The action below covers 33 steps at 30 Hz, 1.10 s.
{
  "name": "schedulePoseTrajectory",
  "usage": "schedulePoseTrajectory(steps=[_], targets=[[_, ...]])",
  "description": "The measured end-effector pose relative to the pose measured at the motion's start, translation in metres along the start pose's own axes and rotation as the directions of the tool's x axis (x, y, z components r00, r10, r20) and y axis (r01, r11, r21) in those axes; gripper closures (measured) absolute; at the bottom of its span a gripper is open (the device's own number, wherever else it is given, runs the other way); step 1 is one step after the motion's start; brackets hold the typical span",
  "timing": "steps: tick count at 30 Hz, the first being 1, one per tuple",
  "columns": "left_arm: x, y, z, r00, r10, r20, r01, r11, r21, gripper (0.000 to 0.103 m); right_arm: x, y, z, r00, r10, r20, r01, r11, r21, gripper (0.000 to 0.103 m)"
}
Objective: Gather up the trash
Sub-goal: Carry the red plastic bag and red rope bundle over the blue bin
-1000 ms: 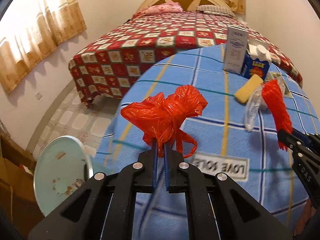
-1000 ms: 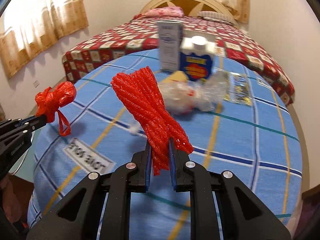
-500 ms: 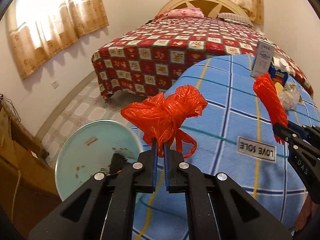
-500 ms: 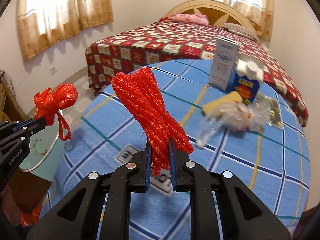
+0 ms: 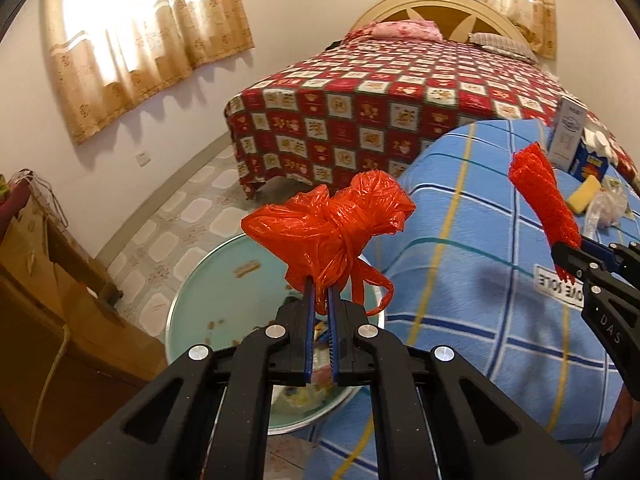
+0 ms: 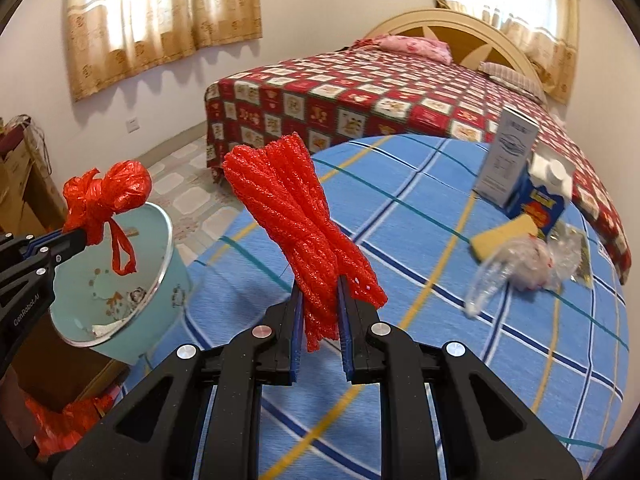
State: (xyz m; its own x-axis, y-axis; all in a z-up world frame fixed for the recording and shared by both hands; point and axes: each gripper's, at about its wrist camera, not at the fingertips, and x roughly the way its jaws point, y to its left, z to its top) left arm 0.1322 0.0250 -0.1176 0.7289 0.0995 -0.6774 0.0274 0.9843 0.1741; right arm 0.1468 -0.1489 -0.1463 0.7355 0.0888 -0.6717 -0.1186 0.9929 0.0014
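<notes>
My left gripper [image 5: 320, 294] is shut on a knotted red plastic bag [image 5: 332, 220], held above the open mouth of a pale green bin [image 5: 192, 300] on the floor beside the table. In the right wrist view the same bag [image 6: 106, 198] hangs over the bin's rim [image 6: 162, 256]. My right gripper [image 6: 320, 294] is shut on a folded red mesh net [image 6: 292, 216], held over the blue checked tablecloth [image 6: 440, 320]. The left wrist view shows that net [image 5: 544, 200] at the right edge. Scraps lie inside the bin.
On the table's far side stand a white carton [image 6: 508, 160] and a blue carton [image 6: 540, 196], with a yellow sponge [image 6: 504, 236] and crumpled clear plastic [image 6: 520, 264]. A bed with a red patchwork cover [image 6: 360, 100] lies beyond. A wooden cabinet [image 5: 40, 300] stands left of the bin.
Both grippers have swung left with their loads. The red bag has gone from over the tablecloth to over the bin, which now fills more of the left wrist view.
</notes>
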Motion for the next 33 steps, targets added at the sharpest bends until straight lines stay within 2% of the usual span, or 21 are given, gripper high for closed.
schedulePoseTrajectory(steps=[19, 33], targets=[[0.004, 0.054, -0.016, 0.997, 0.074, -0.017, -0.075, 0.996, -0.044, 0.098, 0.012, 0.055, 0.011, 0.999, 0.041, -0.011, -0.042, 0.994, -0.104, 0.087], [0.007, 0.077, -0.026, 0.993, 0.114, -0.032, -0.116, 0.991, -0.062, 0.098, 0.017, 0.083, 0.016, 0.998, 0.054, -0.015, -0.056, 0.985, -0.161, 0.087]])
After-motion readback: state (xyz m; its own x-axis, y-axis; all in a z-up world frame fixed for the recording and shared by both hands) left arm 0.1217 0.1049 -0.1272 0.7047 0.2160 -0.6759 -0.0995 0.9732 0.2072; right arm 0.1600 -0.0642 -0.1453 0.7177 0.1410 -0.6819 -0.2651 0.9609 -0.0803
